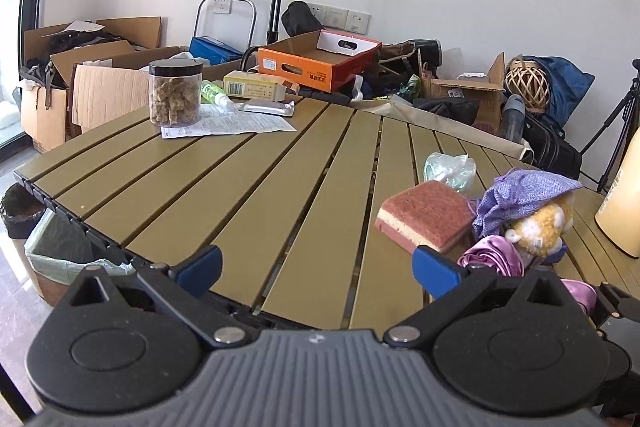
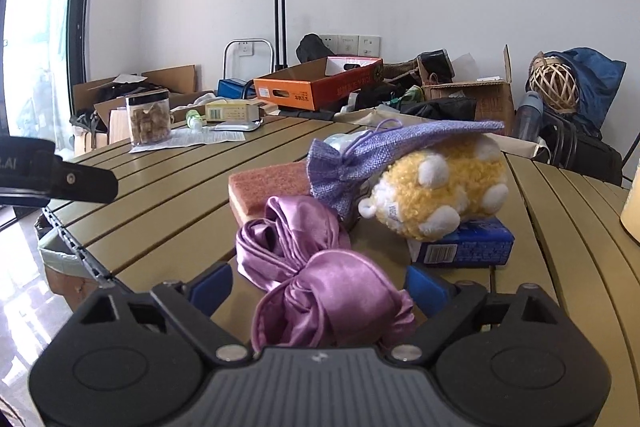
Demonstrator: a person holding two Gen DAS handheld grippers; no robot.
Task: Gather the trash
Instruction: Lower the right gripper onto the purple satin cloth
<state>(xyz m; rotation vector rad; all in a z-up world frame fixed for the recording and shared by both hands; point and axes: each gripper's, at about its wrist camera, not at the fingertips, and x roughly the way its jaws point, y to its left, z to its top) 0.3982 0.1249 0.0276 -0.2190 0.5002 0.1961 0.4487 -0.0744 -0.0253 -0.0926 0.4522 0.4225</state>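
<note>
With the right gripper (image 2: 318, 281) spread around the satin cloth (image 2: 320, 283) at the table's (image 2: 168, 195) near edge, the slippery fabric may slide out, while the left gripper (image 1: 316, 269) hangs spread, empty.

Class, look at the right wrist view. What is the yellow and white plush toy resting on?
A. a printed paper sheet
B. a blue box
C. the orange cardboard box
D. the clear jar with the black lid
B: the plush toy lies tipped on top of the blue box, which sits on the slatted table beside the purple satin cloth.
</note>
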